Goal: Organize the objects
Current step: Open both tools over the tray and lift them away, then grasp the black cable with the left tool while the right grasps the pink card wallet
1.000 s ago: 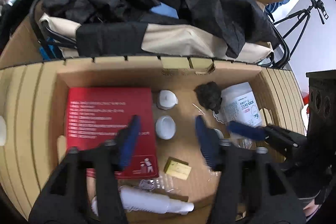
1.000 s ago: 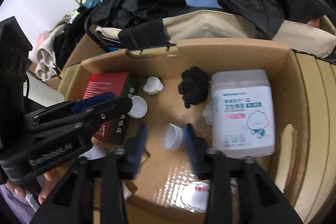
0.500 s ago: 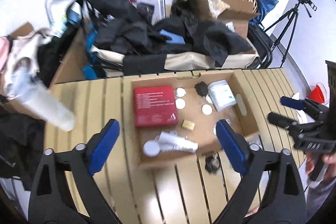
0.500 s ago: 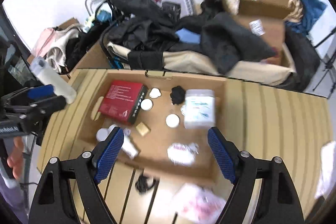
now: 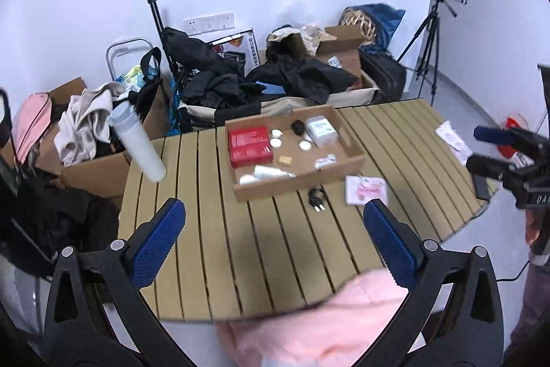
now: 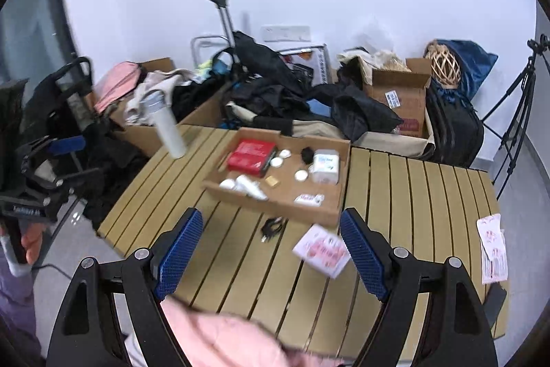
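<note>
A shallow cardboard tray (image 5: 347,147) (image 6: 275,202) sits on the slatted wooden table (image 5: 240,246) (image 6: 412,195). In it lie a red box (image 5: 249,145) (image 6: 252,152), a white tub (image 5: 321,129) (image 6: 325,165), several small white lids, a white bottle (image 5: 271,172) and a black lump (image 5: 298,126). A black plug (image 5: 317,198) (image 6: 271,227) and a pink-and-white packet (image 5: 366,190) (image 6: 323,250) lie on the table in front of the tray. My left gripper (image 5: 275,243) and right gripper (image 6: 271,253) are both open, empty, and held high, well back from the tray.
A tall white bottle (image 5: 137,141) (image 6: 166,129) stands at the table's left edge. Clothes, bags and cardboard boxes pile up behind the table. A tripod (image 5: 429,47) stands at the right. Papers (image 6: 493,250) lie at the table's right edge. Pink cloth (image 5: 326,322) is below me.
Both grippers pulled up and far back from inside the tray and opened wide. The whole table and room now show.
</note>
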`<action>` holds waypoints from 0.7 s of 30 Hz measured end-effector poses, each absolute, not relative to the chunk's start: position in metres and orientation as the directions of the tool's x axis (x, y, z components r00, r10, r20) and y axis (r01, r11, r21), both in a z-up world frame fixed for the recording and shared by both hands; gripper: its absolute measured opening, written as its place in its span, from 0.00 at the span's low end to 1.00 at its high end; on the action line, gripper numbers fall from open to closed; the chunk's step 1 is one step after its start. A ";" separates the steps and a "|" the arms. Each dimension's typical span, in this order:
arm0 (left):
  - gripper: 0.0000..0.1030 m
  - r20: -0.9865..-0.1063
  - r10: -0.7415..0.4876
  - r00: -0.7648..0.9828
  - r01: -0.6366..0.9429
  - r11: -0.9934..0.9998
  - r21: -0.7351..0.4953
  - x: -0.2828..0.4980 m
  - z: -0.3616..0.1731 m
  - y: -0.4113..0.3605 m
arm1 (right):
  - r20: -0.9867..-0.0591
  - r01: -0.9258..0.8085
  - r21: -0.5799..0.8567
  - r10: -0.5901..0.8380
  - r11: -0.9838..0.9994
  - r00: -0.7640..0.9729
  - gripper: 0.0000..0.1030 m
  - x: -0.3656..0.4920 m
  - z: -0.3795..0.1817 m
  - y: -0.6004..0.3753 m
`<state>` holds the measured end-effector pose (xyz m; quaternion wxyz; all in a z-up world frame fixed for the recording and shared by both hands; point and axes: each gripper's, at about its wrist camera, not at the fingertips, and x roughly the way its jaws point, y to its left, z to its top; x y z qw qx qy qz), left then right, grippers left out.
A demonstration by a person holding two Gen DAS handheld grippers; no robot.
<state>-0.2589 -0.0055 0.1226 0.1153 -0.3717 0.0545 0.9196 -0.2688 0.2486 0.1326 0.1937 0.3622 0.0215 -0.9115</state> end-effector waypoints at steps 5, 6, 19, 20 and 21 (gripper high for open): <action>1.00 -0.643 0.196 -0.741 -0.283 -0.959 0.033 -0.177 0.102 -0.009 | -0.663 0.422 0.092 -0.371 -0.902 -0.650 0.83 -0.180 0.102 0.246; 1.00 -0.641 0.191 -0.743 -0.276 -0.961 0.033 -0.165 0.096 -0.011 | -0.666 0.414 0.089 -0.363 -0.906 -0.651 0.83 -0.163 0.090 0.245; 1.00 -0.709 0.103 -0.698 -0.097 -0.994 -0.049 -0.114 0.017 -0.050 | -0.762 0.280 0.164 -0.301 -0.946 -0.573 0.83 -0.122 -0.017 0.265; 1.00 -0.710 0.111 -0.695 -0.102 -0.993 -0.055 -0.116 0.015 -0.049 | -0.759 0.276 0.162 -0.298 -0.947 -0.578 0.83 -0.124 -0.017 0.266; 1.00 -0.714 0.123 -0.690 -0.110 -0.992 -0.064 -0.121 0.013 -0.047 | -0.759 0.271 0.154 -0.289 -0.950 -0.584 0.83 -0.126 -0.016 0.268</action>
